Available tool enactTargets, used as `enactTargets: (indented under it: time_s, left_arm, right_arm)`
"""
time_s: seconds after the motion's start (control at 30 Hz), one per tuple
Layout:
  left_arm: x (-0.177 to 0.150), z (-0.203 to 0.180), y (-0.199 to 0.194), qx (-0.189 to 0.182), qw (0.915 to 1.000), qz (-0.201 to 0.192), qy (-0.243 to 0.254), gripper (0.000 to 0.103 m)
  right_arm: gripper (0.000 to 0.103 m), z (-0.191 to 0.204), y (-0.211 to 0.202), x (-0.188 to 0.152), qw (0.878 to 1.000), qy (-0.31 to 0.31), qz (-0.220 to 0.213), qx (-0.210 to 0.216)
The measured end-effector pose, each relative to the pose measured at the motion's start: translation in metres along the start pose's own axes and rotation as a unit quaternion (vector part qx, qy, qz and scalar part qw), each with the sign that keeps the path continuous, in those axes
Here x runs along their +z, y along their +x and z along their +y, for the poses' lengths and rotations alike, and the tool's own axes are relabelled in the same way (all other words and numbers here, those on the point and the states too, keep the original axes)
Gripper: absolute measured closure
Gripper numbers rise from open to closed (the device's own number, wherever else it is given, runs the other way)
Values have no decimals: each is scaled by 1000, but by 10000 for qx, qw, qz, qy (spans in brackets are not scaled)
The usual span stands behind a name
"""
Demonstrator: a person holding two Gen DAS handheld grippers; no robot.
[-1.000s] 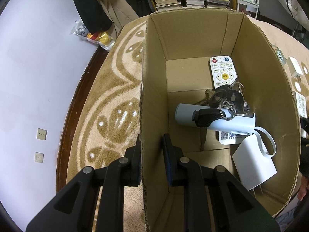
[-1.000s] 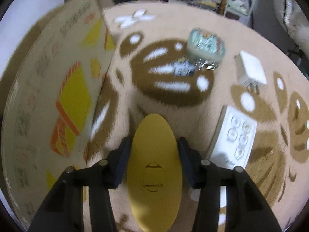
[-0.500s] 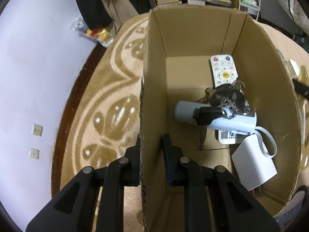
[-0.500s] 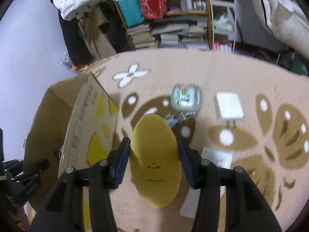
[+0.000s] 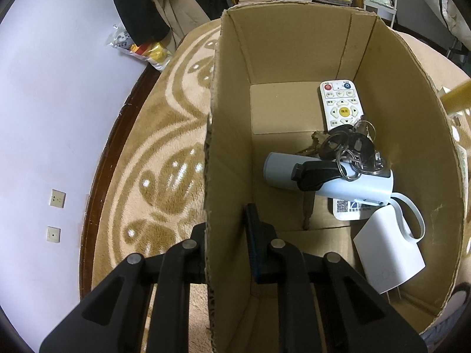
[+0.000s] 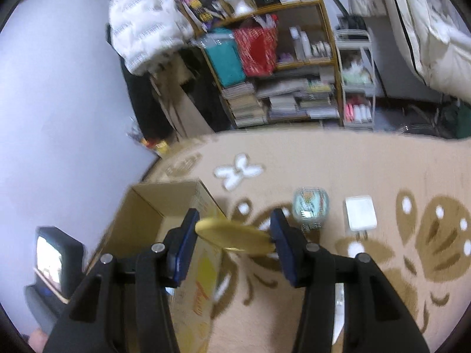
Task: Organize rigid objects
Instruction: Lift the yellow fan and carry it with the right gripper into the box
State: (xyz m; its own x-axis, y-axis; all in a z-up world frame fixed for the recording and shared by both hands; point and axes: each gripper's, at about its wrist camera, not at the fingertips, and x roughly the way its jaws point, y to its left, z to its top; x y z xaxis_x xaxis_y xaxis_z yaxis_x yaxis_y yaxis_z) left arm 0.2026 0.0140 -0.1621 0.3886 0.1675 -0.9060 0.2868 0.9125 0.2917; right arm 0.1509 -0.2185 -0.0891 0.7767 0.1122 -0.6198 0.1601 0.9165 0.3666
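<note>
An open cardboard box (image 5: 294, 38) stands on the patterned rug. My left gripper (image 5: 226, 235) is shut on the box's left wall, one finger outside and one inside. In the box lie a white remote (image 5: 341, 106), a bunch of keys (image 5: 350, 147), a grey-white cylinder (image 5: 365, 186) and a white plug adapter (image 5: 388, 253). My right gripper (image 6: 234, 235) is shut on a flat yellow oval object (image 6: 235, 236), seen edge-on, held in the air over the box (image 6: 153, 214) near its right wall. The yellow object's tip (image 5: 456, 94) shows past the box's right rim.
On the rug to the right of the box lie a clear teal-filled case (image 6: 310, 209) and a white charger (image 6: 360, 213). A bookshelf (image 6: 282, 67) and a small trolley (image 6: 356, 79) stand at the far side. A purple wall (image 5: 44, 103) runs along the left.
My right gripper rose from the rug with the yellow oval and swung left toward the box, tilting level. My left gripper kept its hold on the box wall.
</note>
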Motion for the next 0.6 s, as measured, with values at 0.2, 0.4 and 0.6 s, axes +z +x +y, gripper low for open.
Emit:
enactTargets:
  time_s: [0.2, 0.4, 0.6]
  left_arm:
    - [1, 1, 0, -5, 10000, -3, 7, 88]
    - [2, 2, -3, -8, 10000, -24, 6, 88]
    - [2, 3, -6, 8, 10000, -77, 22, 88]
  right_arm:
    - [50, 15, -27, 15, 9968, 128, -380, 692]
    - [50, 52, -43, 14, 9925, -267, -559, 1051]
    - [50, 66, -9, -8, 9931, -430, -82, 1087]
